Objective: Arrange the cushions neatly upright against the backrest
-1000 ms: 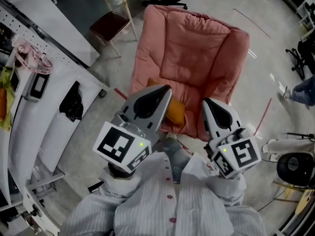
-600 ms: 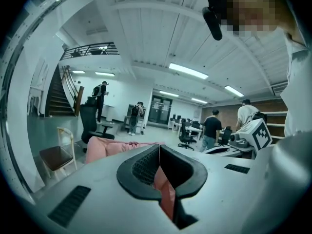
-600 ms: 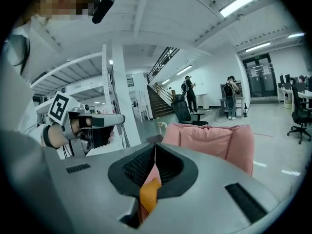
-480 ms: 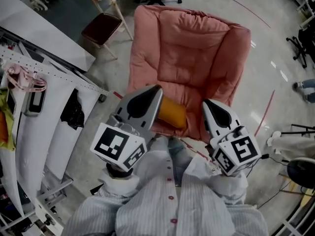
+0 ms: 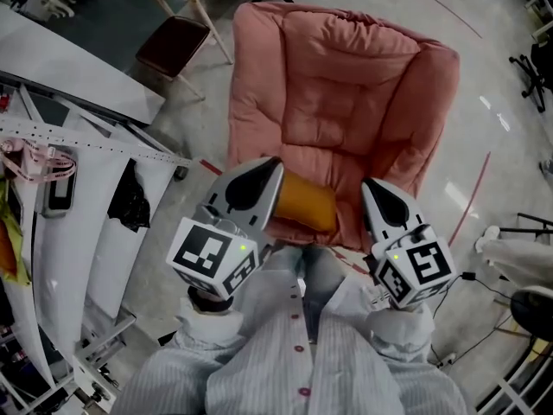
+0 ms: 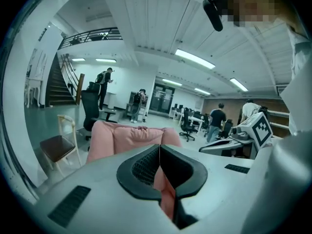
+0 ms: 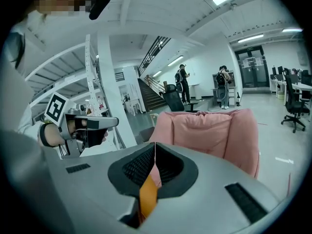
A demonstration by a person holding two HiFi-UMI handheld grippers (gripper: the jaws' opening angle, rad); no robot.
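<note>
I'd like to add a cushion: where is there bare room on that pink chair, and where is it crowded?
On the armchair, seat and backrest are bare behind the orange cushion at its front edge. The floor right of it is open. Crowded: the left, with a wooden chair and white racks.

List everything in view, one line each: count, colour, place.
armchair: one, pink, centre floor
cushion: one, orange, front of the armchair seat
folding chair: one, pale frame with dark red seat, left of the armchair
office chair: one, black, behind the armchair
tape lines: two, red, floor right of the armchair
people: several, far background
shirt: one, pale, bottom of the head view
left hand-held gripper: grey, shut, empty
right hand-held gripper: grey, shut, empty
</note>
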